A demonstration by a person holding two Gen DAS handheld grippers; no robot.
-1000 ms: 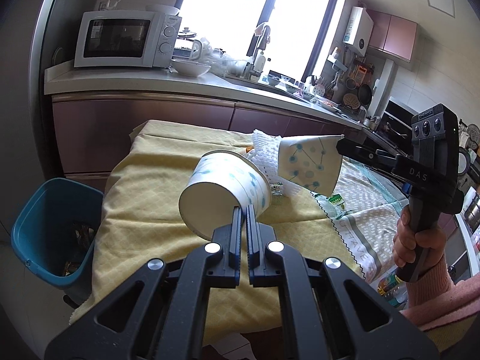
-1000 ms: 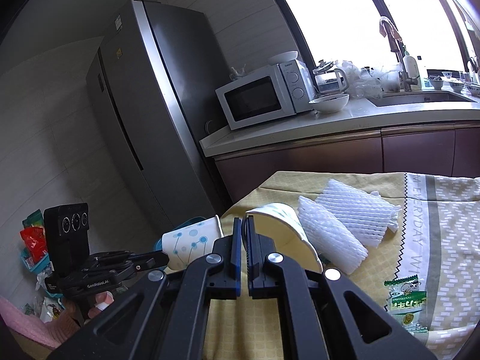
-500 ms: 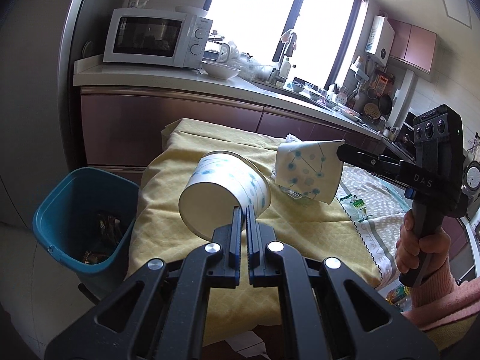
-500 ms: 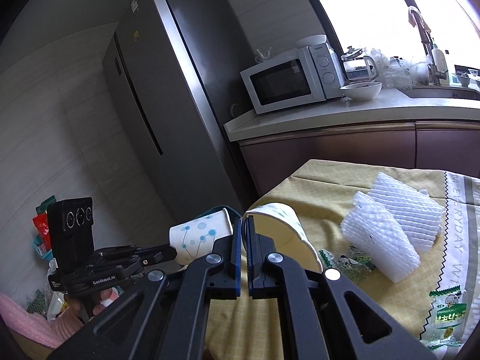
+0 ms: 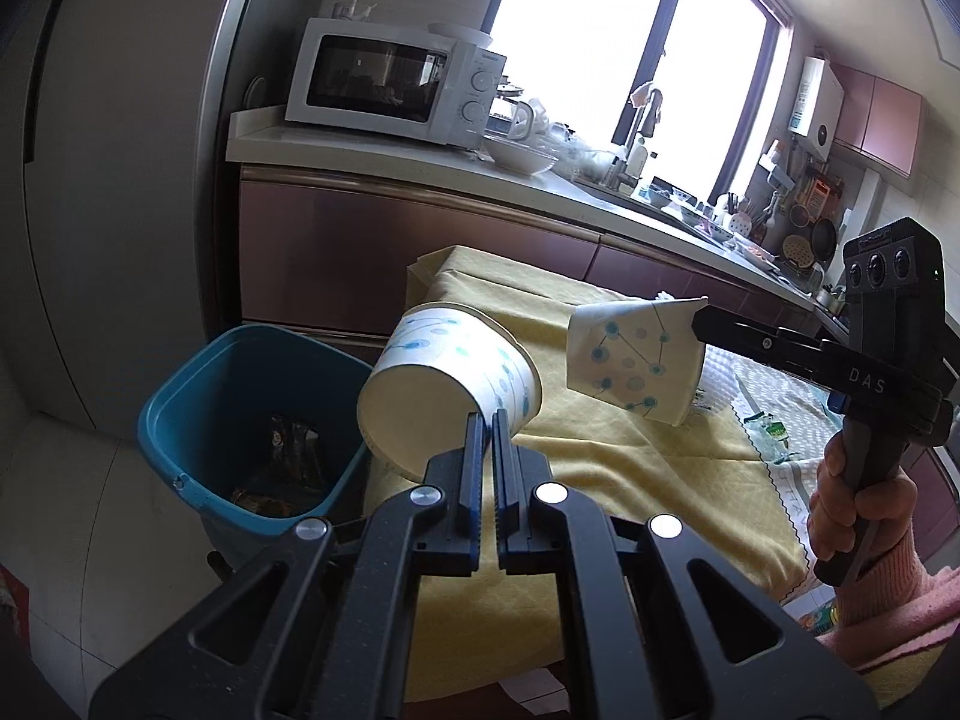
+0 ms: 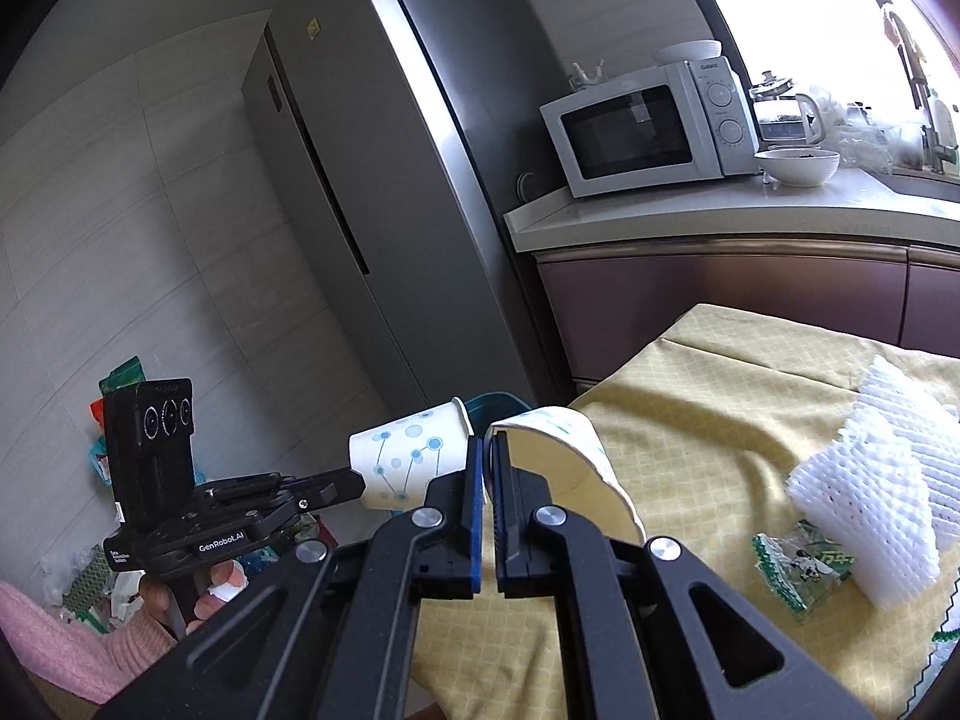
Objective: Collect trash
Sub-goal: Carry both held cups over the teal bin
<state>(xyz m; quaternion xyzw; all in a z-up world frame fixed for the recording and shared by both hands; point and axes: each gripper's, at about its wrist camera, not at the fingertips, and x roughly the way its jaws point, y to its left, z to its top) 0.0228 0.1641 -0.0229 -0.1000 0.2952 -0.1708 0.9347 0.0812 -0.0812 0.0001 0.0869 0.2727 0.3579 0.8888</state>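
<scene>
Two paper cups are up in the air, one pinched in each hand-held gripper. The left gripper [image 5: 487, 420] has its jaws squeezed together on the rim of a white cup [image 5: 447, 387] with pale blue dots, which hangs tilted with its base towards the bin. The right gripper [image 6: 491, 450] is clamped the same way on the wall of a second cup [image 6: 564, 474], whose rim is visibly bent where the jaws bite. Both cups hover over the near left end of the table [image 5: 630, 456], close to its edge and just right of the bin.

These cups look feather-light and soft; the thin paper wall gives under the jaws, so I judge the rolled rim the stiffest place to grip, and a hard squeeze lower down would only crush them. They should drop cleanly once released, though something this light could drift or bounce off a rim.

The teal bin [image 5: 180, 414] stands on the floor at the left of the table, open-topped, with a few dark scraps at the bottom and plenty of room left. On the yellow cloth farther right lie white foam netting [image 6: 864, 510] and a small green wrapper [image 6: 798, 564], still to be gathered. A white bowl [image 6: 795, 165] sits on the far counter beside the microwave [image 6: 648, 126]; I cannot tell what it holds.
</scene>
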